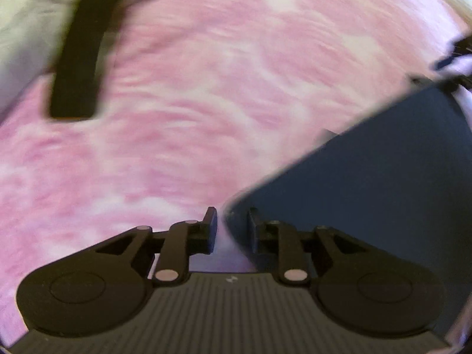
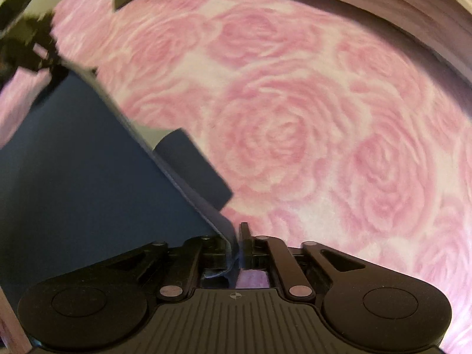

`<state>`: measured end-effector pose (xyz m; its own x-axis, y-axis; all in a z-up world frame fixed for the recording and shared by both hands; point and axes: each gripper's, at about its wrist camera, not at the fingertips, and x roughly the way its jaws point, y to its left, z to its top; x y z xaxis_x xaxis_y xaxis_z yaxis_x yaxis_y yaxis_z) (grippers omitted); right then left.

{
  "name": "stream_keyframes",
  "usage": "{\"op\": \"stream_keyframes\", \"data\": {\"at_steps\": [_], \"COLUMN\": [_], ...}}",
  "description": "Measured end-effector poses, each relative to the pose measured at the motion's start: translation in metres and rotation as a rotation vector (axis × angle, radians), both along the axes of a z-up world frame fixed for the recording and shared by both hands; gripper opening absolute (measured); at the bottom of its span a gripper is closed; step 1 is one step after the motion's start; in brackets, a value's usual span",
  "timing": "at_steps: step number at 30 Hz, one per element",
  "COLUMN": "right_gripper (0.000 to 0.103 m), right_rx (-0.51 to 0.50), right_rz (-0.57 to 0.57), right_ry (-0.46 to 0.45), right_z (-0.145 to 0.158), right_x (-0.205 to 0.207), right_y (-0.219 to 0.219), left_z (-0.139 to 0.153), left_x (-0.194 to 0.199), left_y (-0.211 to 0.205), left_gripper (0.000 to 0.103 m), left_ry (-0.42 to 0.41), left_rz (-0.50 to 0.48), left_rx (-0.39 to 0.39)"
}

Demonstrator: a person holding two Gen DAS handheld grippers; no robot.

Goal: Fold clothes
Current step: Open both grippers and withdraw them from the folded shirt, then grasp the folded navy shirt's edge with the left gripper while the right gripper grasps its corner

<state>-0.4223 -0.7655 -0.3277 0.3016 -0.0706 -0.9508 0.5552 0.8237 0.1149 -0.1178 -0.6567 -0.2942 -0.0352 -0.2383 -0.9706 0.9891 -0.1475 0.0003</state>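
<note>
A dark navy garment (image 1: 368,183) is stretched in the air between my two grippers, above a pink rose-patterned bedspread (image 1: 191,88). In the left wrist view the left gripper (image 1: 231,224) has its jaws a little apart around the garment's corner edge; the cloth runs up and right from there. In the right wrist view the right gripper (image 2: 237,244) is shut on the garment's hem (image 2: 227,236), and the navy cloth (image 2: 73,162) fills the left side. A navy sleeve (image 2: 191,168) hangs below it. The left gripper shows far at top left (image 2: 29,44).
The rose bedspread (image 2: 295,118) covers the whole surface below. A dark flat strip (image 1: 82,56) lies at its upper left by a pale surface (image 1: 23,29). A wooden edge (image 2: 398,8) runs along the far right side of the bed.
</note>
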Motion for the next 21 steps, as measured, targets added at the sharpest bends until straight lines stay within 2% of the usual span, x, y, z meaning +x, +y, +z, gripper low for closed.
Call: {"op": "stream_keyframes", "data": {"at_steps": [1,2,5,7,12,16,18,21], "right_gripper": [0.059,0.062,0.063,0.063,0.063,0.063,0.063,0.063], "right_rx": [-0.034,-0.039,-0.059,-0.044,0.072,-0.015,-0.103,-0.091], "right_rz": [-0.029,-0.051,-0.092,-0.155,-0.400,-0.575,-0.591,-0.538], "right_ry": [0.011,0.009,0.030,-0.018,-0.177,-0.190,-0.161,-0.213], "right_z": [0.003,0.006,0.012,0.019,0.023,0.035,0.048,0.063], "right_x": [-0.002,-0.006,-0.013,-0.017,-0.046,-0.065,-0.066,-0.059], "right_y": [-0.001,-0.002,0.000,0.002,-0.013,-0.022,-0.016,0.006], "left_z": [0.003,0.007,0.020,0.030,0.034,0.029,0.026,0.024], "left_x": [0.010,0.021,0.044,0.047,0.023,0.002,-0.007,-0.020], "left_y": [-0.001,0.000,0.007,0.017,0.046,0.070,0.080,0.094], "left_gripper": [0.021,0.021,0.018,0.018,0.018,0.018,0.018,0.018], "left_ry": [-0.015,-0.026,-0.072,-0.057,-0.025,0.011,0.034,0.083], "left_rz": [0.042,0.085,0.165,0.174,0.066,0.042,0.046,0.051], "left_rx": [-0.010,-0.021,-0.053,-0.068,-0.055,-0.043,-0.039,-0.036]}}
